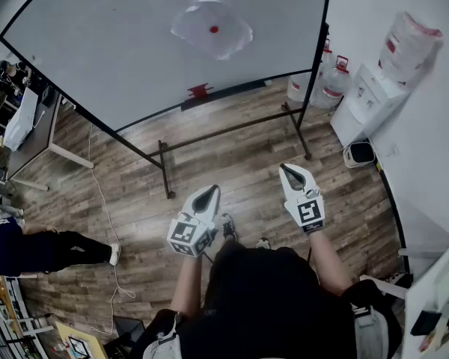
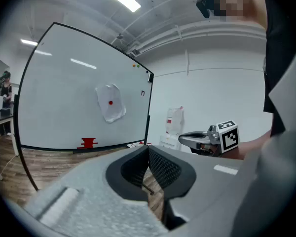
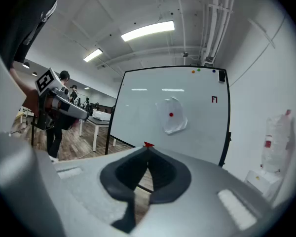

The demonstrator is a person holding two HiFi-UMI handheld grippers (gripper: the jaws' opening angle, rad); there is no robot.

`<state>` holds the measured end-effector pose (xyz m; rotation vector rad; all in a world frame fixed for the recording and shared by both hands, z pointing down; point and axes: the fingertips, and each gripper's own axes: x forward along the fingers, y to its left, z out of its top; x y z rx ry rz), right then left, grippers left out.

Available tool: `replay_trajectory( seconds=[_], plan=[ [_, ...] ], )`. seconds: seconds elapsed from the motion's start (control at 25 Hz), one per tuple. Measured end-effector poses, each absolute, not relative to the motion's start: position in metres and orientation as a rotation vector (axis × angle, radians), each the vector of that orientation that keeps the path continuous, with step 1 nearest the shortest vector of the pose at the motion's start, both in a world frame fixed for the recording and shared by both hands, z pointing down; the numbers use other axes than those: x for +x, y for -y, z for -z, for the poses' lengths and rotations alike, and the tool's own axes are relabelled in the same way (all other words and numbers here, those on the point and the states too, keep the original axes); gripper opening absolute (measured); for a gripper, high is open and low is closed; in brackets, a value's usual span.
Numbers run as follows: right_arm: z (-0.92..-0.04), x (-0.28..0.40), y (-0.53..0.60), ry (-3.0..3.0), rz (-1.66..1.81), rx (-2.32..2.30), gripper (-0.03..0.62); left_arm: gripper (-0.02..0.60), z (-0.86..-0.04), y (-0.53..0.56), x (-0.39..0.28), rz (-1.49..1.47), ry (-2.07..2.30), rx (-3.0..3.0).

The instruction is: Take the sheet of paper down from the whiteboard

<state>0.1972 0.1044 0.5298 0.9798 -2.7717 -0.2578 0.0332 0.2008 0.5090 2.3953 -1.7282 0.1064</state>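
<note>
We stand facing the whiteboard (image 1: 120, 58), well back from it, with bare wooden floor (image 1: 232, 163) between us and its black frame. The sheet of paper (image 1: 212, 28) hangs on the whiteboard's surface, in the upper middle part, somewhat wrinkled at its edges, with a small red magnet (image 1: 214, 29) at its centre. Below the sheet, on the whiteboard's lower rail, sits a small red object (image 1: 199, 90); we cannot tell what it is. Our left gripper (image 1: 207, 193) is held in front of us, apart from the whiteboard and pointing roughly toward it, its jaws pressed together with nothing between them. Our right gripper (image 1: 290, 172) is held beside it, a little closer to the whiteboard's right leg, and its jaws are likewise pressed together and empty. Neither gripper touches the whiteboard or the sheet. To the right of the whiteboard, past its right post, large water bottles (image 1: 329, 81) stand on the floor next to a white water dispenser (image 1: 374, 96) against the wall. To the left of the whiteboard and nearer to us, another person (image 1: 30, 249) in dark clothes is partly in view, beside a white cable (image 1: 108, 223) trailing over the floor.
</note>
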Motion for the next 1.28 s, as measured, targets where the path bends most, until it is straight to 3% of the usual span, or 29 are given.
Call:
replay_trajectory(
  seconds=[0.44,1.28],
  plan=[
    [-0.531,0.2,-0.107,2.712,0.257,0.967,0.005,0.011,-0.502,-0.209,0.017,-0.106,1.774,2.382],
    [-0.545,0.135,-0.087,2.685,0.214,0.953,0.005,0.011,-0.506,-0.176,-0.048,-0.114,1.724,2.394]
  ],
)
